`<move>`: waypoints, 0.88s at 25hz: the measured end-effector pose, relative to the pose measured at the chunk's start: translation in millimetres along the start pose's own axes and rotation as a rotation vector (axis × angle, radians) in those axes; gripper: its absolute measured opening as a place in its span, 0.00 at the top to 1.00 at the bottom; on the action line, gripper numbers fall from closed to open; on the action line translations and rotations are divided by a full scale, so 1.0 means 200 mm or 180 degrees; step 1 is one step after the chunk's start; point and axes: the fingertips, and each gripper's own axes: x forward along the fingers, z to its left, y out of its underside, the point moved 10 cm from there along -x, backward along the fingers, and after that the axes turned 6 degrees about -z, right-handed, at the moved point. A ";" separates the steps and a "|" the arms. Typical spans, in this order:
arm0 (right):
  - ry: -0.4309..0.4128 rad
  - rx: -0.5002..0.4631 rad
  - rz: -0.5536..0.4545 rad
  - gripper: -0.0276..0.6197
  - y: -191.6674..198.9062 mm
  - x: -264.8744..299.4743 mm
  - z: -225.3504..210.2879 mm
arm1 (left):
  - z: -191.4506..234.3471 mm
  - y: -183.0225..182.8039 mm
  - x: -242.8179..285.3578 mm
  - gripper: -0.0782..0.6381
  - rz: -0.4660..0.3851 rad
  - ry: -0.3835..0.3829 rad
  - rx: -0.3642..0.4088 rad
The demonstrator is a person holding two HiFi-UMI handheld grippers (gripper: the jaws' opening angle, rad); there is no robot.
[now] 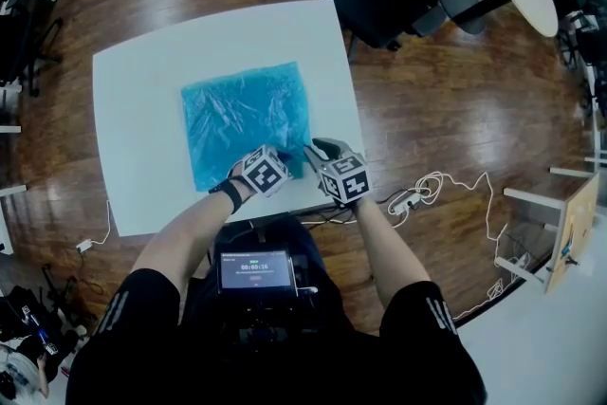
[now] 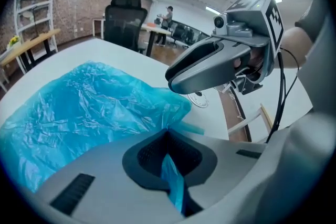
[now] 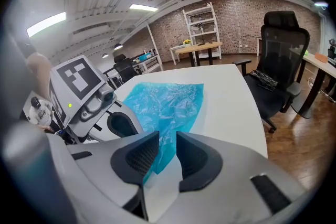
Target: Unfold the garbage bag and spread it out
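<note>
Garbage bag lies largely flat on your desk. Left tool clamps its near edge, right tool gapes alongside. Final smoothing likely remains.

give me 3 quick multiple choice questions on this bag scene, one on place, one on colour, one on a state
1. Where does the garbage bag lie?
A in a bin
B on the white table
C on a sofa

2. What colour is it?
A blue
B black
C yellow

3. The left gripper is:
A wide open
B shut on nothing
C shut on the bag's edge

Answers:
1 B, the head view shows it on the tabletop.
2 A, every view shows it blue.
3 C, a blue strip sits pinched between the closed jaws.
</note>
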 end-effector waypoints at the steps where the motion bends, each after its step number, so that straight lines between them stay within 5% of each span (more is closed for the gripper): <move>1: 0.0004 -0.0002 -0.0009 0.75 0.00 0.00 0.00 | 0.01 0.00 -0.02 0.89 -0.0005 -0.0012 -0.0038; 5: 0.0032 -0.0013 -0.0080 0.75 -0.02 -0.01 0.01 | 0.05 -0.03 -0.12 0.89 -0.0121 -0.0185 -0.0175; 15: 0.0338 0.0369 -0.0263 0.75 0.00 -0.06 -0.03 | 0.07 0.01 -0.24 0.89 -0.0787 -0.0064 -0.0604; 22: 0.0034 0.0196 -0.0016 0.75 0.06 0.06 0.11 | 0.06 0.05 -0.32 0.89 -0.1121 0.0006 -0.0754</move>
